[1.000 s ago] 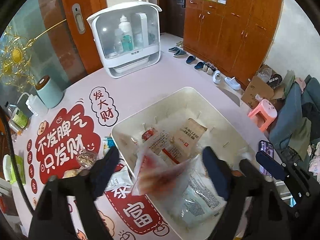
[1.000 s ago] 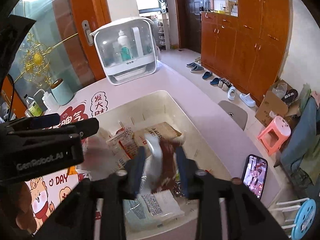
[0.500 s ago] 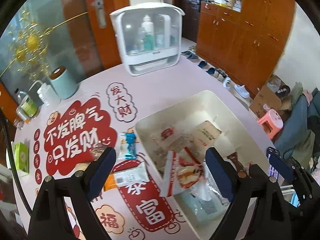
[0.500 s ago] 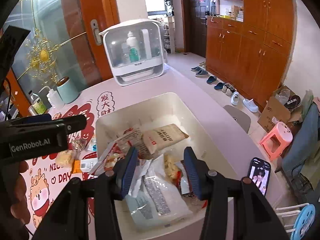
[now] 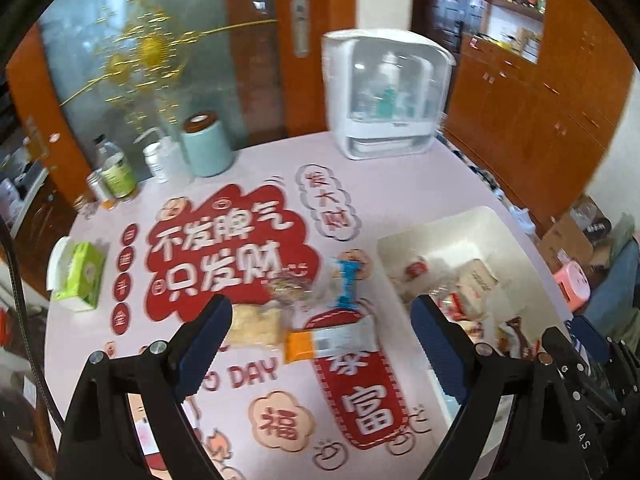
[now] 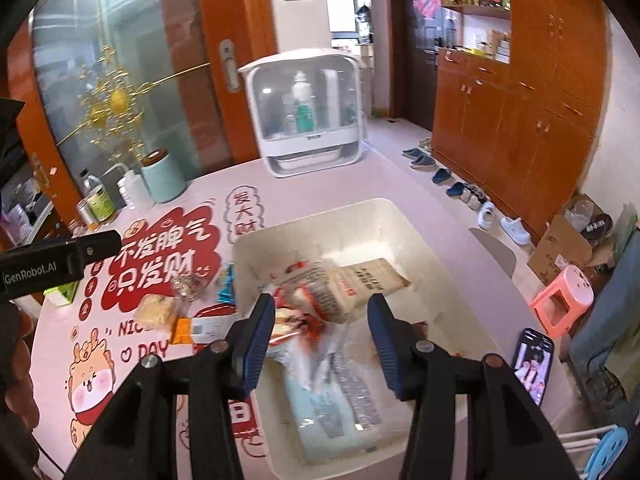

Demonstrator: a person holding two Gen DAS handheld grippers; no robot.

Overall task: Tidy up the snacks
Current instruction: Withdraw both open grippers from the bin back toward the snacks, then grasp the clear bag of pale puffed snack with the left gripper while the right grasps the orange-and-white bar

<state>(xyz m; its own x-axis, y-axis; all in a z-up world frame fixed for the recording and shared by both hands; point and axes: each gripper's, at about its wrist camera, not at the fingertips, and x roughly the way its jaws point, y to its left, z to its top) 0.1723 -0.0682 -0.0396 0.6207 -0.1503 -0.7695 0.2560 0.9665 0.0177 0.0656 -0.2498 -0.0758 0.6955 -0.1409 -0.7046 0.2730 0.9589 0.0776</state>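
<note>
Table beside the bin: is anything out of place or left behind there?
Yes. Four snack packs lie outside the white bin, on the printed mat to its left: an orange packet, a pale yellow pack, a clear bag and a blue packet. Nothing looks spilled or torn. Both grippers are open and empty.

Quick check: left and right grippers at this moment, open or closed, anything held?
Left gripper: open, holding nothing, above the loose snacks on the table.
Right gripper: open, holding nothing, over the white bin.
</note>
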